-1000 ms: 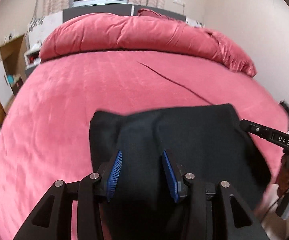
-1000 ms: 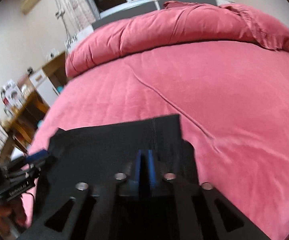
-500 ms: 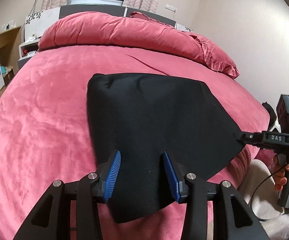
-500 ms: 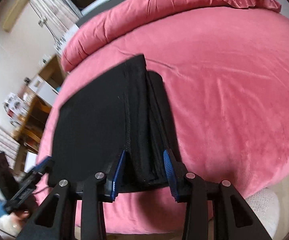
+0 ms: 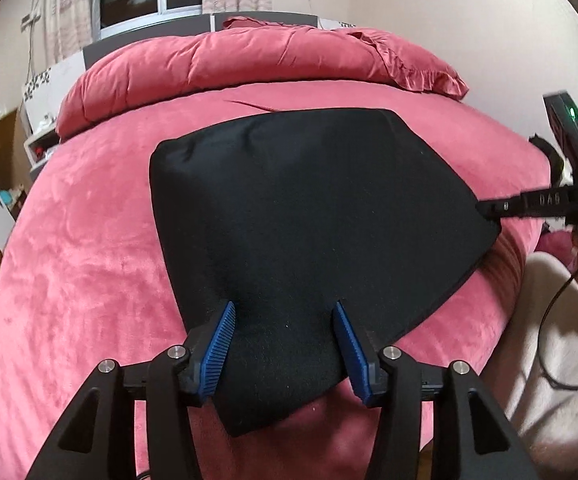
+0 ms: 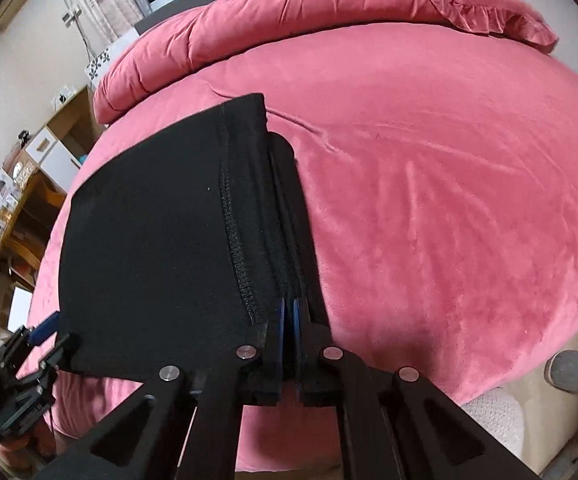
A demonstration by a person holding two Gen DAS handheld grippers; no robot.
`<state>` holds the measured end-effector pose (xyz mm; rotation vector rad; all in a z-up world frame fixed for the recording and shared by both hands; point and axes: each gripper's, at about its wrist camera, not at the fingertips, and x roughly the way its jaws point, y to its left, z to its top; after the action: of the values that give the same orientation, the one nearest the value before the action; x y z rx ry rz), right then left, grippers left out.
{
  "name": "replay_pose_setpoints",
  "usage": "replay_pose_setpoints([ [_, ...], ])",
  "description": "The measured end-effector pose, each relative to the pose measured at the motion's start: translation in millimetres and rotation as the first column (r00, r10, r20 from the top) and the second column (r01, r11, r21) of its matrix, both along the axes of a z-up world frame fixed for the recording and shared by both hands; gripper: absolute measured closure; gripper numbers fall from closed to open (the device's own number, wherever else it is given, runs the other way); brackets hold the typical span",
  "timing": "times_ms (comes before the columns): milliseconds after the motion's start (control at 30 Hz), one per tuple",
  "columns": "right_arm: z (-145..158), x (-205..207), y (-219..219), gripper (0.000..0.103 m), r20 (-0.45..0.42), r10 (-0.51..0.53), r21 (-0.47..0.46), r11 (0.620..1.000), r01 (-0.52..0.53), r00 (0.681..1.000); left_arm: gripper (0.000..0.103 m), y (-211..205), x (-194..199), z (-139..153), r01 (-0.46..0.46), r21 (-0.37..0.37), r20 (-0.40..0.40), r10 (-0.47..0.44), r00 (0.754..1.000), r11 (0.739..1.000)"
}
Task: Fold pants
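Observation:
The black pants point(image 5: 309, 216) lie folded flat on the pink bed, also seen in the right wrist view point(image 6: 161, 240). My left gripper point(image 5: 285, 340) is open, its blue pads on either side of the near corner of the pants, not clamping it. My right gripper point(image 6: 289, 320) is shut on the stacked hem edge of the pants at their near right corner. From the left wrist view the right gripper point(image 5: 497, 208) touches the right corner of the fabric. The left gripper point(image 6: 45, 340) shows at the pants' near left corner in the right wrist view.
The pink bedspread point(image 6: 449, 200) covers the bed, with a rolled pink duvet point(image 5: 249, 64) at the head. A wooden desk and shelves point(image 6: 17, 200) stand to the left. The bed's near edge drops to a light floor point(image 5: 549, 340).
The right gripper was open around the hem half a second ago and has now shut on it. The left gripper stays open; the pants lie spread further from it than a second ago.

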<state>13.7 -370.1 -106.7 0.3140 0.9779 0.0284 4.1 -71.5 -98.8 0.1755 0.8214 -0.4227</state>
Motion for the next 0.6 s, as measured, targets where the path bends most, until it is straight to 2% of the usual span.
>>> replay_pose_setpoints([
  [67, 9, -4, 1, 0.084, 0.005, -0.026, -0.035, 0.999, 0.026, 1.000, 0.051, 4, -4, 5, -0.006, -0.015, 0.009, 0.006, 1.000, 1.000],
  [100, 14, -5, 2, 0.079, 0.014, -0.032, -0.053, 0.998, 0.033, 0.999, 0.052, 9, -7, 9, -0.009, -0.049, 0.016, 0.009, 1.000, 0.999],
  [200, 43, -11, 14, 0.079, 0.124, 0.002, -0.129, 0.991, 0.015, 0.992, 0.052, 21, -8, 20, -0.035, -0.132, 0.040, 0.041, 0.998, 0.991],
  [267, 56, -10, 26, 0.079, 0.189, 0.055, -0.143, 0.989, -0.028, 0.980, 0.052, 21, 2, 23, -0.065, -0.141, 0.027, 0.069, 0.997, 0.988],
  [333, 58, -4, 39, 0.079, 0.219, 0.113, -0.123, 0.989, -0.088, 0.969, 0.052, 21, 14, 22, -0.095, -0.147, -0.005, 0.095, 0.995, 0.984],
  [433, 47, 8, 53, 0.079, 0.220, 0.134, -0.096, 0.989, -0.115, 0.966, 0.052, 16, 33, 15, -0.136, -0.123, -0.059, 0.130, 0.990, 0.983],
  [500, 31, 19, 57, 0.079, 0.174, 0.135, -0.069, 0.990, -0.125, 0.975, 0.050, 10, 38, 7, -0.134, -0.093, -0.068, 0.128, 0.989, 0.987],
  [567, 20, 24, 58, 0.080, 0.137, 0.119, -0.085, 0.991, -0.108, 0.983, 0.047, 7, 40, 2, -0.136, -0.084, -0.082, 0.129, 0.988, 0.987],
  [600, 17, 26, 56, 0.084, 0.128, 0.109, -0.101, 0.990, -0.096, 0.986, 0.045, 6, 40, 1, -0.141, -0.093, -0.082, 0.134, 0.988, 0.986],
])
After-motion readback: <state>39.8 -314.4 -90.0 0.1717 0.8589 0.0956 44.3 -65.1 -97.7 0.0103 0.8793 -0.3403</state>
